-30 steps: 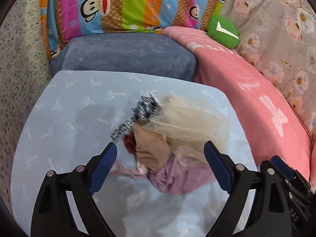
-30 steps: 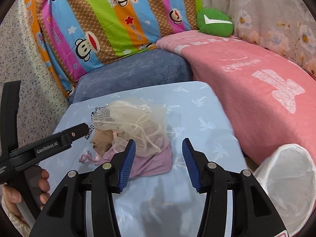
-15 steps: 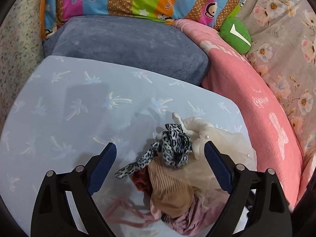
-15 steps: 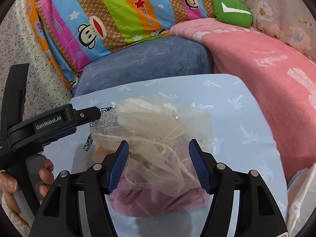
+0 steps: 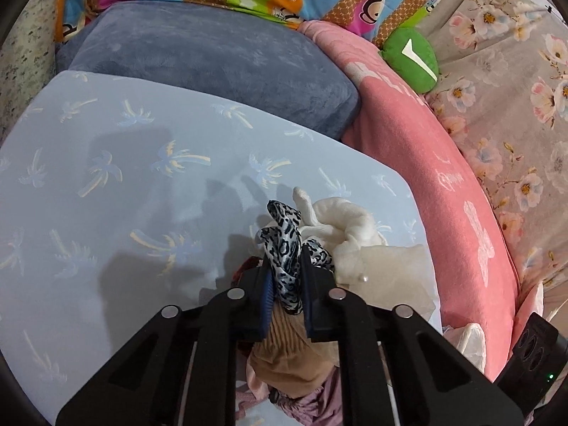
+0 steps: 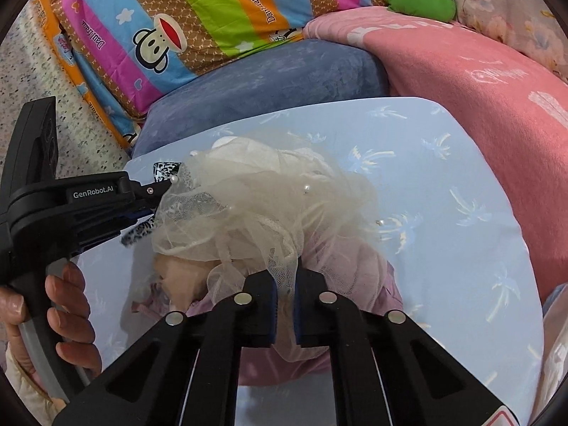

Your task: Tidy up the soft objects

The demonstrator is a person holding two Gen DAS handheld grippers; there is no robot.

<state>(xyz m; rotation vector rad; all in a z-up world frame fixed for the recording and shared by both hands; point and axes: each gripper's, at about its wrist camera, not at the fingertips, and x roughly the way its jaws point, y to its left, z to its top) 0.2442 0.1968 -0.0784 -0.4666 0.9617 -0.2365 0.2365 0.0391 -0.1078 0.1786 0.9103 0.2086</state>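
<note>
A heap of soft items lies on the pale blue palm-print board [image 5: 106, 184]. My left gripper [image 5: 287, 293] is shut on a black-and-white leopard-print fabric [image 5: 284, 245] at the heap's left side. Beside it sit a white fluffy cloth [image 5: 337, 216], a tan ribbed cloth [image 5: 287, 351] and a mauve garment [image 5: 312, 404]. In the right wrist view my right gripper [image 6: 285, 296] is shut on the cream beaded tulle [image 6: 255, 206] that drapes over the heap and the mauve garment [image 6: 358, 269]. The left gripper [image 6: 152, 191] reaches in from the left, held by a hand [image 6: 67, 305].
A grey-blue cushion [image 5: 198, 60] lies behind the board, a striped monkey-print pillow [image 6: 198, 17] behind that. A pink blanket [image 5: 443, 163] runs along the right with a green plush [image 5: 411, 60] at its far end. A white mesh bag edge [image 6: 553, 351] shows at right.
Both grippers were open around the heap and have shut: the left on the leopard-print fabric, the right on the cream tulle. Both moved in closer to the heap.
</note>
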